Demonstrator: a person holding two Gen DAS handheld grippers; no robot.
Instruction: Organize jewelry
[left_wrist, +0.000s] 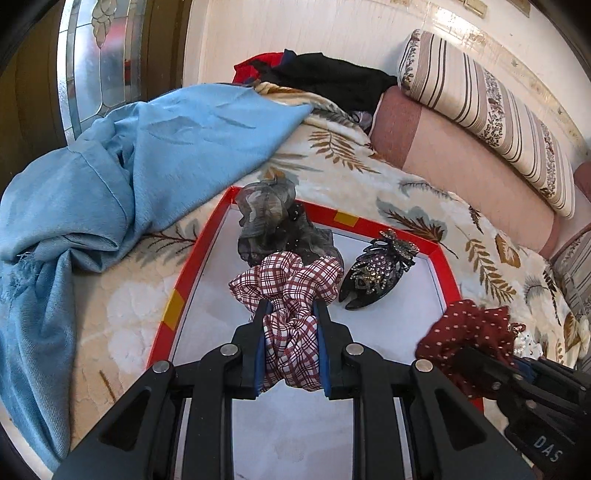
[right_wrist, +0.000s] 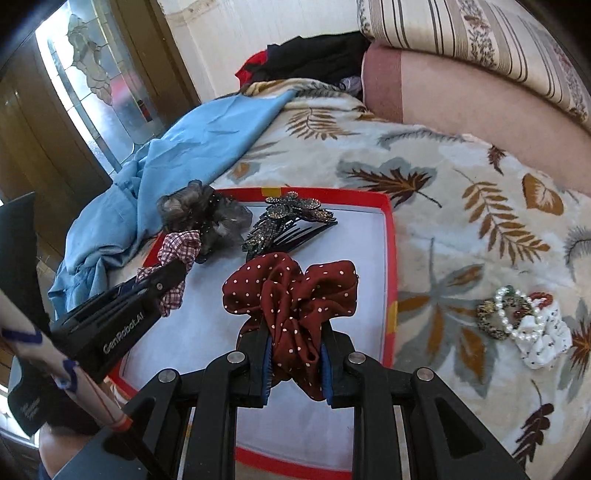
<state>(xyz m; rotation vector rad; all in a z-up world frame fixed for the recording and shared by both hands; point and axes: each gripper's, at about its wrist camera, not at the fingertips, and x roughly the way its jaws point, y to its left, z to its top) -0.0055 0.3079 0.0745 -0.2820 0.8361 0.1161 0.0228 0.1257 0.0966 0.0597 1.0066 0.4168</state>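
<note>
The left gripper (left_wrist: 290, 317) clenches the plaid scrunchie (left_wrist: 288, 291) mid-frame over the red-rimmed tray (left_wrist: 173, 306); the right gripper (right_wrist: 295, 339) clenches the dotted maroon scrunchie (right_wrist: 291, 291) at centre. Both look light, soft and squashy, so bunched folds suit gripping. The jewelled claw clip (right_wrist: 288, 218) looks rigid and snag-prone. Open tray floor shows lower centre; more accessories (right_wrist: 524, 325) lie on the bed at right.
</note>
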